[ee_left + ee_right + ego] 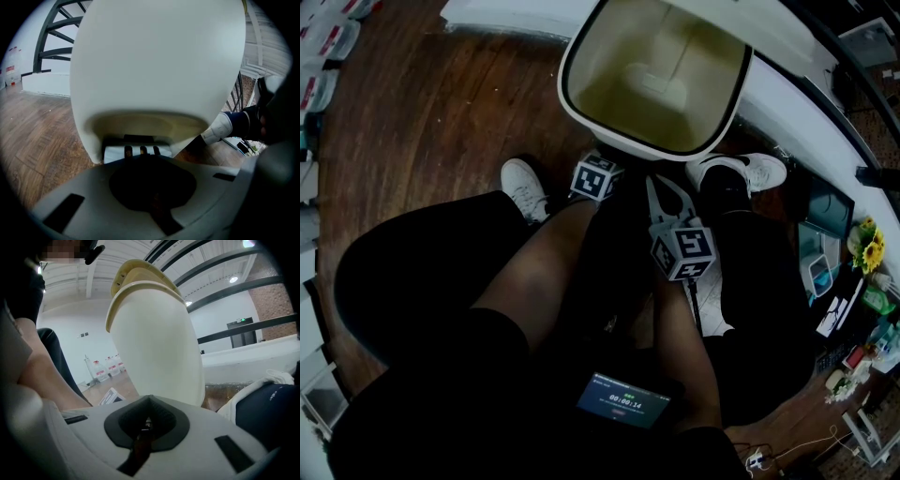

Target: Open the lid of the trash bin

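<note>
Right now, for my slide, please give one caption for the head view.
Open trash bin seen from above, with left gripper and right gripper near its base.

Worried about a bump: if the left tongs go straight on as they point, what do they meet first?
Most likely the bin: the left tongs point at the recess at its base, seemingly near, though depth is unclear.

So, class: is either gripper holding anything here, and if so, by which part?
Nothing is held: the left gripper and right gripper both have shut, empty tongs, beside the trash bin.
</note>
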